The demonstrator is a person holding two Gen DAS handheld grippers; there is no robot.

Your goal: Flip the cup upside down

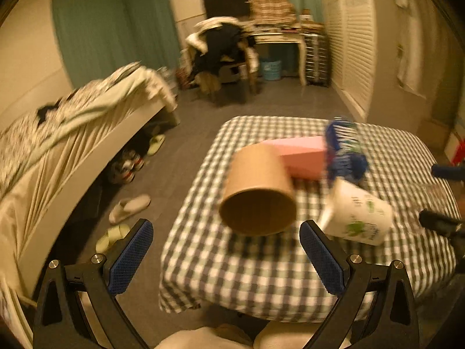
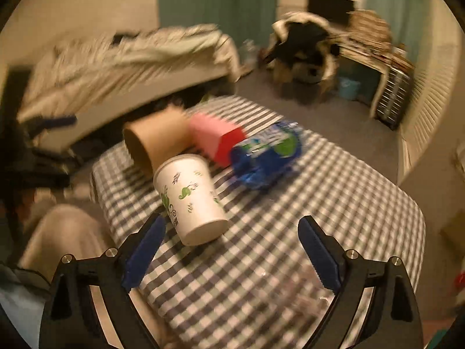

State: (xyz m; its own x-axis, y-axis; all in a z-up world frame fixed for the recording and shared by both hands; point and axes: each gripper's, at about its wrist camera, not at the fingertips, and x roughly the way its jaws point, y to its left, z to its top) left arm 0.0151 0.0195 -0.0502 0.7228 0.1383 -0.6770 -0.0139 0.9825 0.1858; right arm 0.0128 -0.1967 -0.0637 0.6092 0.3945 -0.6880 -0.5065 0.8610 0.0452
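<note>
Left gripper (image 1: 226, 257) spread wide, empty, hovering over the near edge of the checked-cloth desk (image 1: 232, 276). Just ahead, lying on its side with mouth toward the camera: brown paper cup (image 1: 258, 192). Behind and touching it, a pink box (image 1: 302, 157); beside that, a blue plastic package (image 1: 343, 148). Further right, tipped on its side near the brown one: white paper cup (image 1: 360, 215) with green print. Right gripper (image 2: 232, 253) likewise wide open, holding nothing, its left pad just beside the white cup's base. Everything blurred.
</note>
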